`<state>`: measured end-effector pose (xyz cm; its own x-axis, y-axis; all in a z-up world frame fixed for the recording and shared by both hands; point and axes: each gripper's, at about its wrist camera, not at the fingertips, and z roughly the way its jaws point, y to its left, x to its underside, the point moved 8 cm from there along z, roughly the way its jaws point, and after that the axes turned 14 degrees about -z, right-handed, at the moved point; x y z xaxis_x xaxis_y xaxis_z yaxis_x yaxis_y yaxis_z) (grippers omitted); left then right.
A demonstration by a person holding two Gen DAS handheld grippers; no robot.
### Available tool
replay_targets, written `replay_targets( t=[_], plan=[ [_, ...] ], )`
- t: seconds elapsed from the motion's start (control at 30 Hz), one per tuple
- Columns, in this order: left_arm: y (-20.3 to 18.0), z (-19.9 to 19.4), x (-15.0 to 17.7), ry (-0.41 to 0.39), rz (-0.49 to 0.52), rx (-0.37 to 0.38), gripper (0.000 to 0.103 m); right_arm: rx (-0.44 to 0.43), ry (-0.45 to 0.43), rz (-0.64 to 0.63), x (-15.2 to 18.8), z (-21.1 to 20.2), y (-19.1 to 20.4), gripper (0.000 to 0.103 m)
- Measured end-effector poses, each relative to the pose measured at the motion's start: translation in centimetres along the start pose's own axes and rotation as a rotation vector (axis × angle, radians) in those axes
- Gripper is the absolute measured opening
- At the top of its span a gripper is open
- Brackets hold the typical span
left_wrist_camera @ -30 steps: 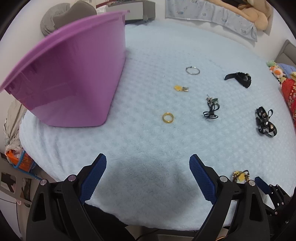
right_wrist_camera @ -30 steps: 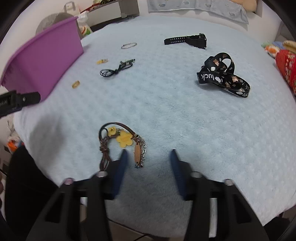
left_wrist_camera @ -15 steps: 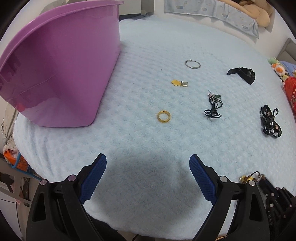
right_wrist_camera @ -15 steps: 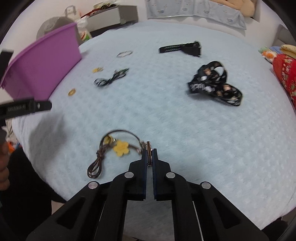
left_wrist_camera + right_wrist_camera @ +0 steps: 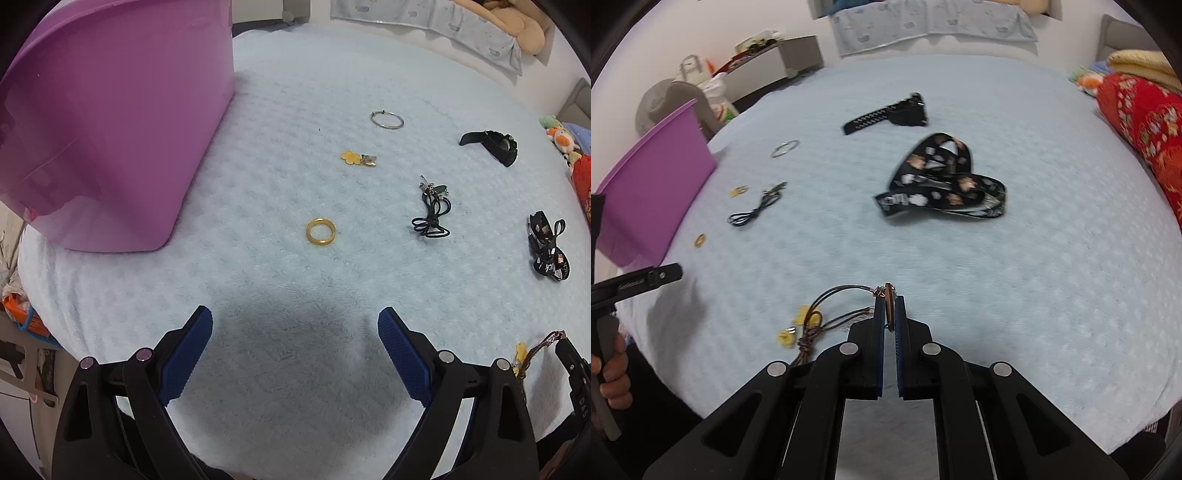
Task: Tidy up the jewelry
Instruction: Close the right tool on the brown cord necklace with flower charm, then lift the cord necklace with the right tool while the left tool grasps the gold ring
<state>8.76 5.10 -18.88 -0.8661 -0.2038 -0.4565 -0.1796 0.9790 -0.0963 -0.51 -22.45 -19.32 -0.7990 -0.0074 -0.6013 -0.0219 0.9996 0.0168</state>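
Observation:
My right gripper [image 5: 889, 306] is shut on the brown cord bracelet [image 5: 831, 314], whose yellow flower charms [image 5: 786, 336] hang low over the pale blue blanket [image 5: 960, 266]; the bracelet also shows in the left wrist view [image 5: 532, 354]. My left gripper [image 5: 295, 332] is open and empty above the blanket's near edge. A gold ring [image 5: 320, 231] lies ahead of it. The purple tub [image 5: 110, 122] stands at the left, also in the right wrist view [image 5: 653, 195].
On the blanket lie a yellow flower charm [image 5: 356, 158], a silver hoop [image 5: 387, 119], a black cord necklace [image 5: 432, 210], a black watch [image 5: 491, 144] and a black printed lanyard [image 5: 942, 184]. A red cushion [image 5: 1141, 122] lies at the right edge.
My right gripper closed on the bracelet and lifted it off the blanket. My left gripper moved slightly forward toward the tub and stayed open.

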Motion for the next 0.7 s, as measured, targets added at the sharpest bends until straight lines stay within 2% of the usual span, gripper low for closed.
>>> replay_targets(
  t=[0.7],
  plan=[
    [0.5, 2.9, -1.3, -0.015, -0.031, 0.008, 0.090, 0.055, 0.009, 0.096, -0.2, 2.2, -4.7, 0.005]
  ],
)
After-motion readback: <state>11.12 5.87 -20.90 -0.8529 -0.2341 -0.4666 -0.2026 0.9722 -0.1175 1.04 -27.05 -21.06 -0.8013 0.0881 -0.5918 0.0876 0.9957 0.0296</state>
